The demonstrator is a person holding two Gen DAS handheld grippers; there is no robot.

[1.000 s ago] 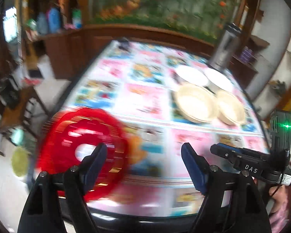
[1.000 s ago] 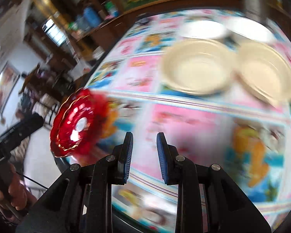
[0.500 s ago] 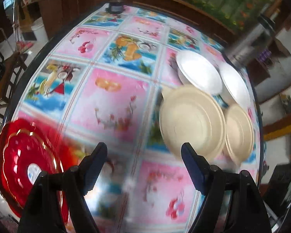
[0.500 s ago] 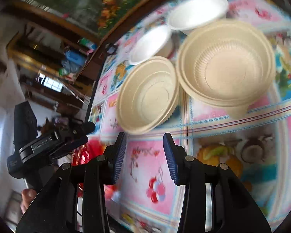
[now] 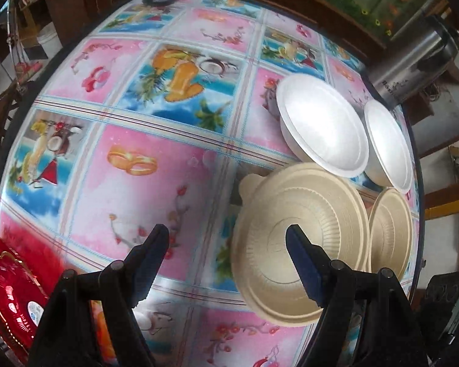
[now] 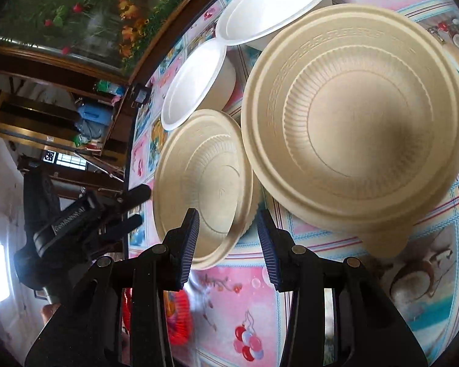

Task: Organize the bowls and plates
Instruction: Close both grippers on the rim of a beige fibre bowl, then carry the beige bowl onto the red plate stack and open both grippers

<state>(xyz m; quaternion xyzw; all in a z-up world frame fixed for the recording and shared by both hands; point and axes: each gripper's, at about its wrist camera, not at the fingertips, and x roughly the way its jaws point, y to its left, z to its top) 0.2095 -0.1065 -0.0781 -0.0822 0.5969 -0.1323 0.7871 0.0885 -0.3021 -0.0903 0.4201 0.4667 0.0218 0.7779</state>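
Both grippers are held open and empty above the bowls on the patterned table

Left gripper (image 5: 226,252) is seen with its jaws spread wide and nothing between them, hovering over the table (image 5: 156,189) beside the larger beige bowl (image 5: 300,244); the right gripper (image 6: 228,238) is held with its jaws parted, the near rim of the smaller beige bowl (image 6: 203,183) showing through the gap, though whether the pads touch it cannot be told from this angle. The two beige bowls are set side by side, apparently touching, with two white bowls (image 5: 322,125) just beyond them on the far right of the table. A red plate (image 5: 12,296) is placed at the near left edge, well apart from the bowls, and a steel flask (image 5: 413,64) is seen at the far right
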